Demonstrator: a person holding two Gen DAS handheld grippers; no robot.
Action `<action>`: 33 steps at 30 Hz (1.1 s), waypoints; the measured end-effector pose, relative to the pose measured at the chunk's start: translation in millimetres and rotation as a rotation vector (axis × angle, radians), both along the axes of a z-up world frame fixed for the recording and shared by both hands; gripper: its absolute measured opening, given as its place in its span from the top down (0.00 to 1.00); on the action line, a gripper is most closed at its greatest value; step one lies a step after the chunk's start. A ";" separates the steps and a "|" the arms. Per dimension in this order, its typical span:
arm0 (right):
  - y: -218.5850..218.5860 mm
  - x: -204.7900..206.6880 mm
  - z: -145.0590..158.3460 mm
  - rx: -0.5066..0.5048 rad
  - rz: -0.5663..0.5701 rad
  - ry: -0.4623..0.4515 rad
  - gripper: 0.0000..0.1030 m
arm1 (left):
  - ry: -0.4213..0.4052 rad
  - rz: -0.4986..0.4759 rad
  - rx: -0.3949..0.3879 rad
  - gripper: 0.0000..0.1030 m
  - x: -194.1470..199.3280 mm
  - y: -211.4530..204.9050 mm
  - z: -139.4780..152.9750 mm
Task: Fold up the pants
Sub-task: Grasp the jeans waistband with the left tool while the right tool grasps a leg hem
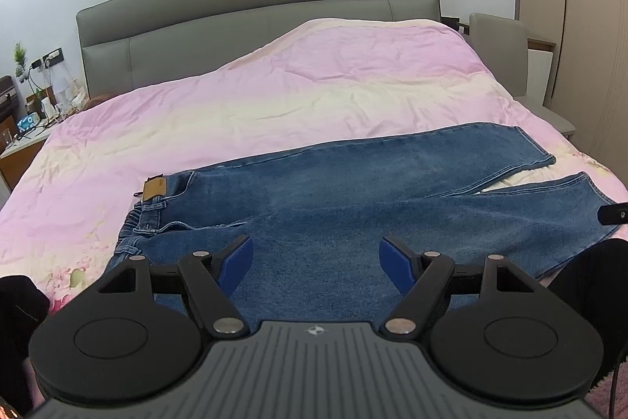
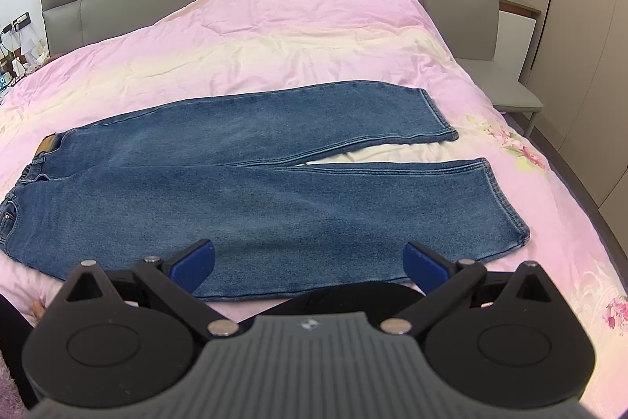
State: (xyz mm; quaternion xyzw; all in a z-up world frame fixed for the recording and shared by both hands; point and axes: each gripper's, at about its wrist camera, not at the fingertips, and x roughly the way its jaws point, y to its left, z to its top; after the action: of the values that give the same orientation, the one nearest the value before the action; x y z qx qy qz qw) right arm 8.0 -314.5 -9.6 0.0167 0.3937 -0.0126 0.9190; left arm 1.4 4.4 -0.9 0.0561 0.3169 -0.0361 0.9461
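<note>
Blue denim pants (image 1: 353, 191) lie flat across the pink bed cover, waistband with a tan patch (image 1: 154, 188) to the left, both legs spread to the right. They also show in the right wrist view (image 2: 255, 183). My left gripper (image 1: 316, 254) is open and empty, above the near side of the pants by the seat. My right gripper (image 2: 310, 260) is open and empty, above the near edge of the nearer leg. A bit of the right gripper (image 1: 614, 214) shows at the right edge of the left wrist view.
The pink floral bed cover (image 1: 274, 105) spreads over the bed, with a grey headboard (image 1: 255, 10) behind. A cluttered nightstand (image 1: 27, 128) stands at the left. A grey chair (image 2: 482, 38) and wardrobe doors (image 2: 581, 26) stand to the right.
</note>
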 end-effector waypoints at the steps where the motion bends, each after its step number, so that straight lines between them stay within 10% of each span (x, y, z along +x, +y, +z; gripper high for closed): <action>1: -2.9 0.2 -0.1 -0.001 0.009 -0.014 0.05 | 0.003 -0.012 0.012 0.16 0.7 4.5 0.3; 14: -92.5 51.3 -14.5 -0.099 0.073 0.024 0.06 | 0.205 -0.269 0.364 0.20 33.7 89.6 -17.8; 21: -144.5 91.1 -48.9 -0.116 0.096 0.170 0.35 | 0.403 -0.392 0.609 0.27 74.8 127.3 -65.7; 33: -178.8 125.6 -96.3 -0.235 0.163 0.343 0.43 | 0.753 -0.645 0.734 0.24 110.9 137.4 -155.2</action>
State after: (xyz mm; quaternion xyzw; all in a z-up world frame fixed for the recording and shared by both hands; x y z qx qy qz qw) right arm 133.5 -493.3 -106.0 -0.1249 0.5400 0.0131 0.8323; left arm 112.3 141.8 -156.1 0.4546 0.5881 -0.2260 0.6296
